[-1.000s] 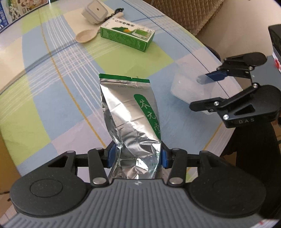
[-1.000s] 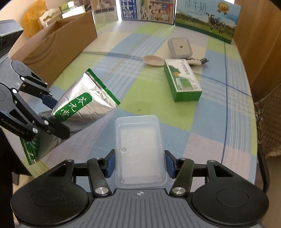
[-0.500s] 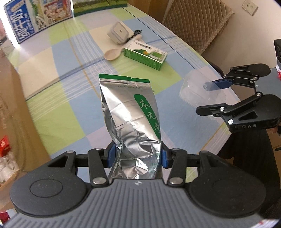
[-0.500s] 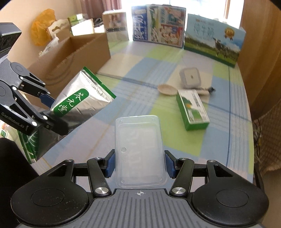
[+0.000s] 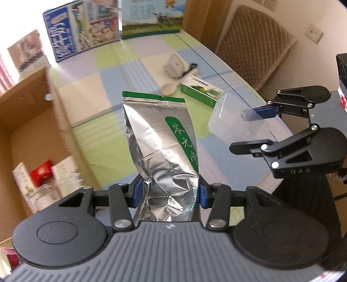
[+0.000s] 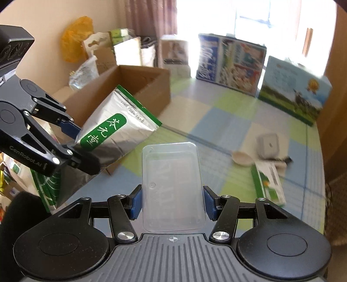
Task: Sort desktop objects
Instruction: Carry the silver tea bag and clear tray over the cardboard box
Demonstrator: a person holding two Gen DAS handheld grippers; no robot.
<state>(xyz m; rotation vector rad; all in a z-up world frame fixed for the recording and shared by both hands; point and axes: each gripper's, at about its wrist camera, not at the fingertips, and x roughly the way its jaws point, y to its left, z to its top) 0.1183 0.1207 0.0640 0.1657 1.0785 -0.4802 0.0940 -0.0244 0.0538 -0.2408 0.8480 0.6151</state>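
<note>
Gripping only the crumpled bottom of the tea bag (image 5: 161,138), the left tongs (image 5: 169,193) carry it above the bench (image 5: 104,86) beside the cardboard box (image 5: 26,121); it could slide free. Right tongs (image 6: 172,201) clamp a slick clear lid (image 6: 172,186), also held aloft.

Looks like a lived-in home dining corner: checked cloth on the counter (image 6: 216,112), quilted chair (image 5: 253,47) at the right, curtained window (image 6: 151,17) far off, wall socket (image 5: 313,33).
</note>
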